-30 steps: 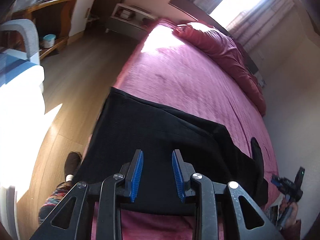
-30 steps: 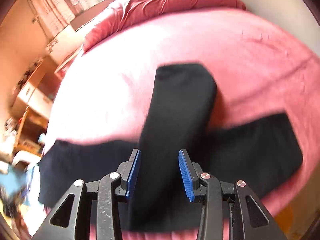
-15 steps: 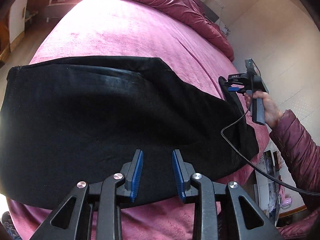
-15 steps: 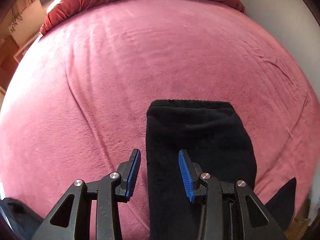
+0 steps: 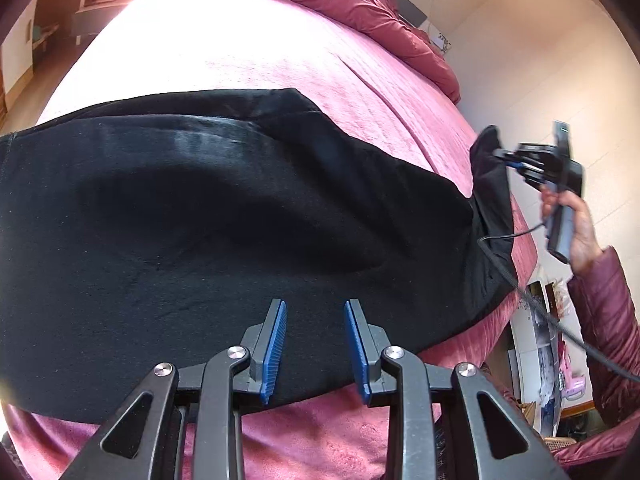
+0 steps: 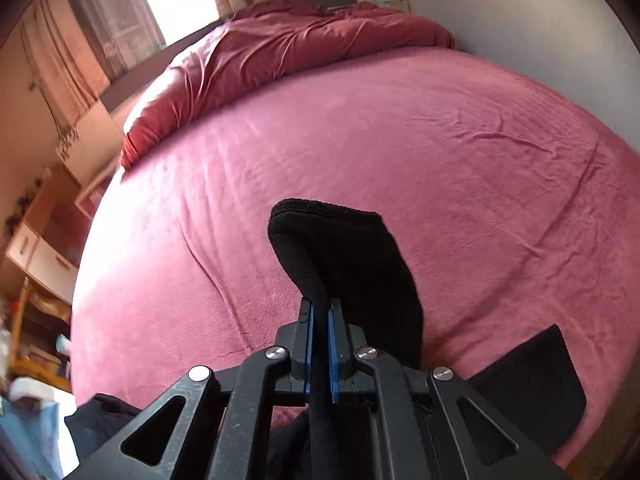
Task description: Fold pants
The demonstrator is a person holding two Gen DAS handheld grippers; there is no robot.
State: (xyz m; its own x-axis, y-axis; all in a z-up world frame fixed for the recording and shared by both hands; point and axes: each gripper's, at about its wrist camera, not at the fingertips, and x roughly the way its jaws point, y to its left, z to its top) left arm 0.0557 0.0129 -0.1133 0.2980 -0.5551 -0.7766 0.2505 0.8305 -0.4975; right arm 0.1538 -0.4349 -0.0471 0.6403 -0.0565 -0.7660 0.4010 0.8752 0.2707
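on the pink bed [image 6: 400, 152], black pants [image 5: 224, 216] lie spread flat near the edge, no fold done yet. my right gripper [image 6: 320, 344] is clamped on one leg cuff, lifted. left gripper [image 5: 314, 344] hovers, fingers apart, empty. whole fold remains.

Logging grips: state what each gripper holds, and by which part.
Right gripper is shut on the pants, pinching a leg near its cuff. Left gripper is open above them, holding nothing.
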